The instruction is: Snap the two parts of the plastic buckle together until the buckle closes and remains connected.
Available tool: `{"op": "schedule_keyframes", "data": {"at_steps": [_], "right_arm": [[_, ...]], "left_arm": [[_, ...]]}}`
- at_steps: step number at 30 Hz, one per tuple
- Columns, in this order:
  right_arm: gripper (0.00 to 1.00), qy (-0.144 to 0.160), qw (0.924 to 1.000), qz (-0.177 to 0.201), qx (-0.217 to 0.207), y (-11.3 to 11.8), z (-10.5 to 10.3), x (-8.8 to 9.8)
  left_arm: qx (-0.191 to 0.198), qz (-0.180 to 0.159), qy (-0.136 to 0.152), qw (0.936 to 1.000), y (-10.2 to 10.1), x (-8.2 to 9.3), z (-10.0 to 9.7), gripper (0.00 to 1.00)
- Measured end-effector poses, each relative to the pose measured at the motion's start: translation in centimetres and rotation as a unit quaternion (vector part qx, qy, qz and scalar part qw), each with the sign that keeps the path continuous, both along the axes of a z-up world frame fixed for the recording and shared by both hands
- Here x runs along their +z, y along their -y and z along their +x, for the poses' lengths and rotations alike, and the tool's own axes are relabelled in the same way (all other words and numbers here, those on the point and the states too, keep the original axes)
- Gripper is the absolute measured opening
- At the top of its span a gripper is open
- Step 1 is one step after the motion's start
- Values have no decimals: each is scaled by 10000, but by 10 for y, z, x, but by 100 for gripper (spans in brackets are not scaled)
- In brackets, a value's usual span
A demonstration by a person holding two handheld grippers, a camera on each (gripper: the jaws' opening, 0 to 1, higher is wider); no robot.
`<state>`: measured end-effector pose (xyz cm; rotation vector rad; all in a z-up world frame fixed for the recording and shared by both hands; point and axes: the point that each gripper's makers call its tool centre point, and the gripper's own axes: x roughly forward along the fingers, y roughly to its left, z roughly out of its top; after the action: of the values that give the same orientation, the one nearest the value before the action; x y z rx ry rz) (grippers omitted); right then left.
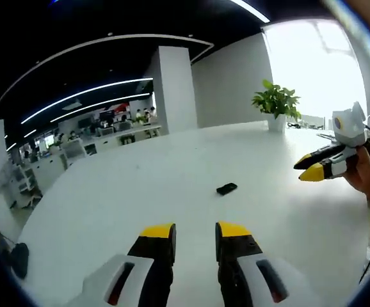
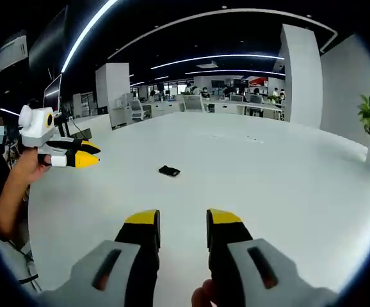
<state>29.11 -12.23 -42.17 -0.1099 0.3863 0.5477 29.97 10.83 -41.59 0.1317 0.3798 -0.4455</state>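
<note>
A small, dark, flat buckle (image 1: 226, 188) lies alone on the smooth, matte white table (image 1: 108, 204), at 12 o'clock ahead of both grippers and clear of them. The left gripper (image 1: 194, 231) has yellow-tipped black jaws standing apart, gripping nothing. The right gripper (image 2: 182, 219) is likewise parted and unloaded. The left gripper view adds a leafy potted plant (image 1: 276, 105) at 1 o'clock; the right gripper view shows a hand (image 2: 28, 167) at 9 o'clock.
</note>
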Motion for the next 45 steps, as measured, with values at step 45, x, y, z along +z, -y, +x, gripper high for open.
{"op": "schedule_keyframes", "data": {"at_steps": [45], "right_arm": [[31, 66, 9994, 60, -336, 16, -56, 1]], "left_arm": [[414, -368, 133, 9984, -26, -1, -60, 26]]}}
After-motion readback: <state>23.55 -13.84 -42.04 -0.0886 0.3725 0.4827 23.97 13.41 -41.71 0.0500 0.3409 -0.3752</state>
